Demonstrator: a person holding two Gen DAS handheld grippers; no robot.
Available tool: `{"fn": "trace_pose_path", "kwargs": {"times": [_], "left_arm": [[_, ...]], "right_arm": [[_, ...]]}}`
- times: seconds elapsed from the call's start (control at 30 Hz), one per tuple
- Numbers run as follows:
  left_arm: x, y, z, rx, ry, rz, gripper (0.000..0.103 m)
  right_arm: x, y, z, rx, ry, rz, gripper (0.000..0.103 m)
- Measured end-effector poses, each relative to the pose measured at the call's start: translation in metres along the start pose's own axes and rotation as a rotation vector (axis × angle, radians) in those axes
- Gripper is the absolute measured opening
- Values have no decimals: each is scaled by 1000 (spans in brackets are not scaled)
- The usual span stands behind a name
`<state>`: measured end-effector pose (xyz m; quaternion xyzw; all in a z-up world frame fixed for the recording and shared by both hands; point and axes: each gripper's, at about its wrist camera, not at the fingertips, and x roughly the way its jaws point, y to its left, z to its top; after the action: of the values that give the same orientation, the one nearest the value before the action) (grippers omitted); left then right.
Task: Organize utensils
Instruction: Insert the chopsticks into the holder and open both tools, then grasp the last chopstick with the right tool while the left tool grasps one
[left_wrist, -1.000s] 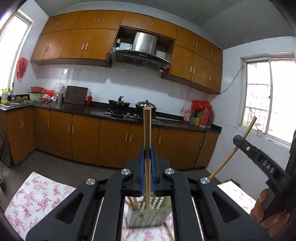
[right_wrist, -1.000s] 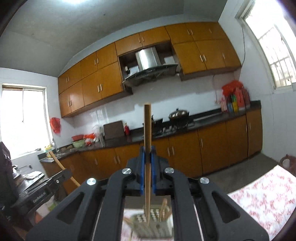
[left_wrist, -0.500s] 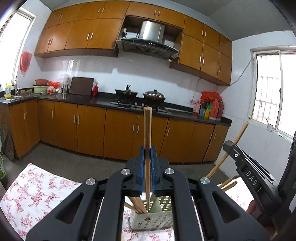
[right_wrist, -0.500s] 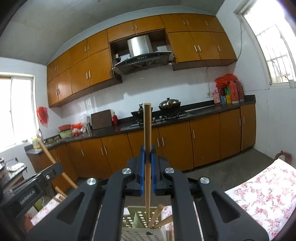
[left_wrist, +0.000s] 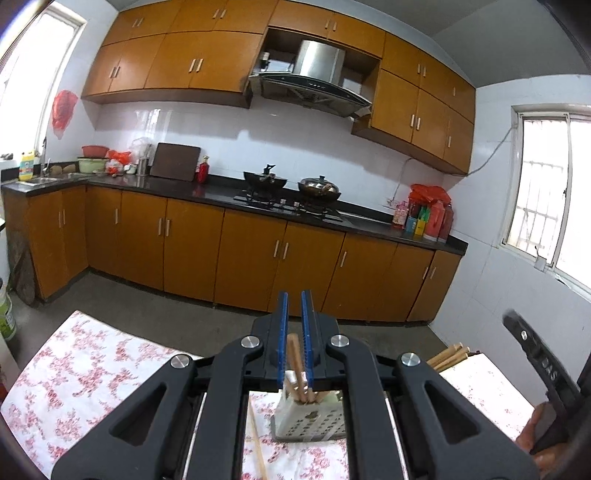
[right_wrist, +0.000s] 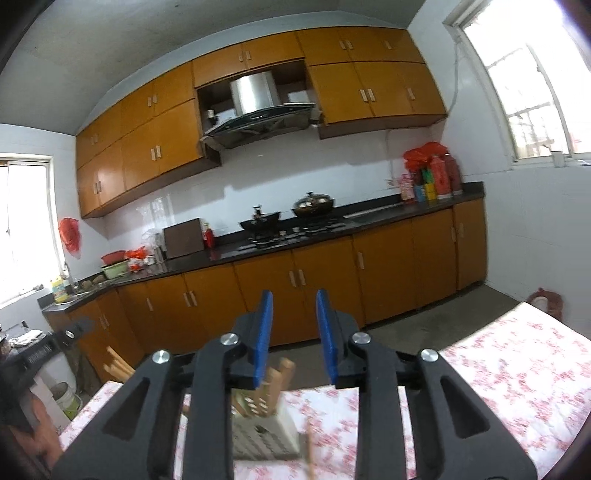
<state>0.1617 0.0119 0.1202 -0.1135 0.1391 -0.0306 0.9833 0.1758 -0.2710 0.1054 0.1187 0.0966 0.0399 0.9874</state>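
The left gripper (left_wrist: 294, 310) hangs over the table (left_wrist: 85, 373) with its blue pads (left_wrist: 282, 332) a narrow gap apart and gripping nothing; a chopstick (left_wrist: 295, 356) shows in the gap but stands below, in the holder (left_wrist: 310, 422). The holder is a white perforated box on the floral cloth, directly under the left gripper, with several chopsticks upright in it. One loose chopstick (left_wrist: 256, 443) lies on the cloth just left of the holder. In the left view the right gripper (left_wrist: 539, 365) appears at the far right edge, with more chopstick ends (left_wrist: 448, 356) near it; what those rest in cannot be told. The right gripper (right_wrist: 294, 332) has its jaws set wide and holds nothing. Below it the holder (right_wrist: 266, 432) appears blurred, with chopsticks (right_wrist: 275, 380) leaning in it and another stick (right_wrist: 309, 446) lying on the cloth just to its right. The left gripper (right_wrist: 55, 343) shows at the left edge of the right view. Kitchen cabinets (left_wrist: 258, 258) and a stove (left_wrist: 288, 203) stand far behind the table.
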Motion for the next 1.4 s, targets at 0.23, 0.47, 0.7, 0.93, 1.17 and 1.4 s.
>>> {"fn": "trace_pose_path", "kwargs": {"times": [0.23,0.47,0.7,0.93,1.17,1.4], "left_arm": [[-21,33,-28,-23,56,41,21],[5,71,-86,-34,262,103,22],[22,79,-121,-23,382,102,24],[26,61,-145,14,428,42,33],[37,43,-167,22,491,-10,43],[57,23,-192,69,568,0,45]], "right_arm": [[1,-50,-67,20,229,-88,26],[27,-51,-155,16,568,-12,26],[51,-4,-199,-115,745,43,26],[61,7,-215,-189,744,-14,9],[59,-48,-204,-12,701,-157,8],[50,-73,-198,53,692,-191,8]]}}
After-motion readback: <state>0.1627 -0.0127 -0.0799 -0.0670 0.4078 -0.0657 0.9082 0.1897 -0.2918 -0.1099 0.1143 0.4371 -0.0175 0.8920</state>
